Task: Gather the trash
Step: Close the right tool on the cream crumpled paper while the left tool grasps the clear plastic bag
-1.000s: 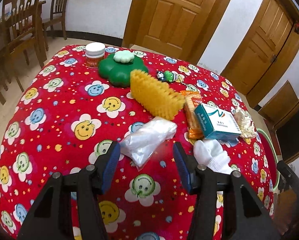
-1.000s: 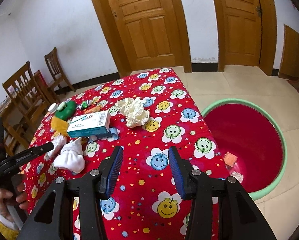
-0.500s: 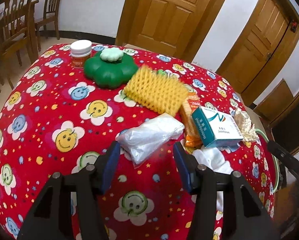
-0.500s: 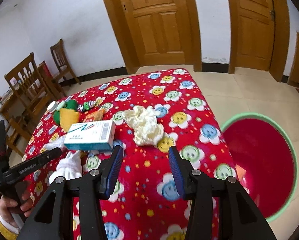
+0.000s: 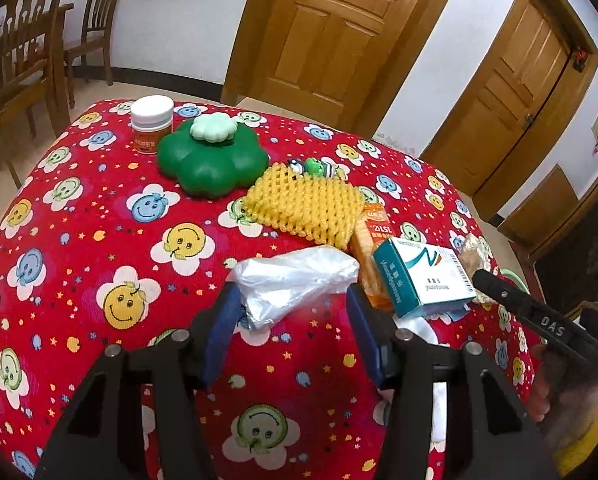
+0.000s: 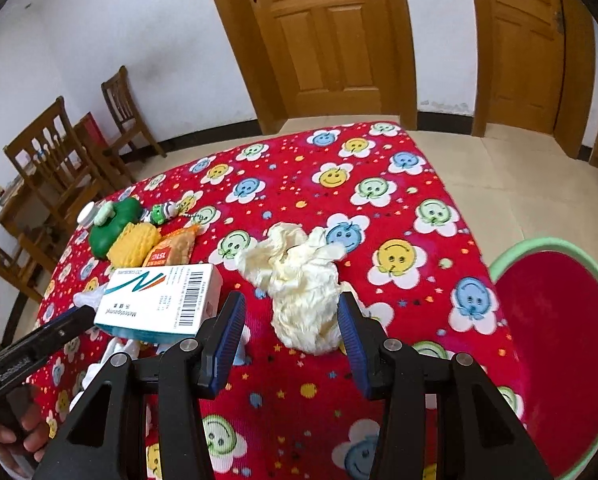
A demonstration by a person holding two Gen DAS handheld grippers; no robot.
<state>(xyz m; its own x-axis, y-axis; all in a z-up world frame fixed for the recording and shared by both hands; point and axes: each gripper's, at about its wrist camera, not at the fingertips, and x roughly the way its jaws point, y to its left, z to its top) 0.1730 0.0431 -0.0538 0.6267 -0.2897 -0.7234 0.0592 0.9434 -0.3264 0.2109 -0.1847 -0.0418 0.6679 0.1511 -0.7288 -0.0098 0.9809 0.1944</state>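
My left gripper [image 5: 293, 320] is open with its blue pads either side of the near end of a crumpled clear plastic bag [image 5: 295, 278] on the red smiley tablecloth [image 5: 99, 240]. My right gripper [image 6: 287, 320] is open around a crumpled cream paper wad [image 6: 303, 284]. A teal and white medicine box [image 5: 423, 280] lies between the two pieces; it also shows in the right wrist view [image 6: 161, 300]. A red basin with a green rim [image 6: 559, 360] stands on the floor to the right of the table.
On the table are a yellow foam net [image 5: 303, 204], an orange snack packet [image 5: 373, 256], a green flower-shaped box [image 5: 211, 160], a white-lidded jar [image 5: 152, 123], a small toy [image 5: 315, 167] and white cloth [image 6: 115, 350]. Wooden chairs [image 6: 55, 168] stand at the left.
Both grippers have moved forward and down. The plastic bag now sits between my left pads and the paper wad between my right pads. Both stay open.
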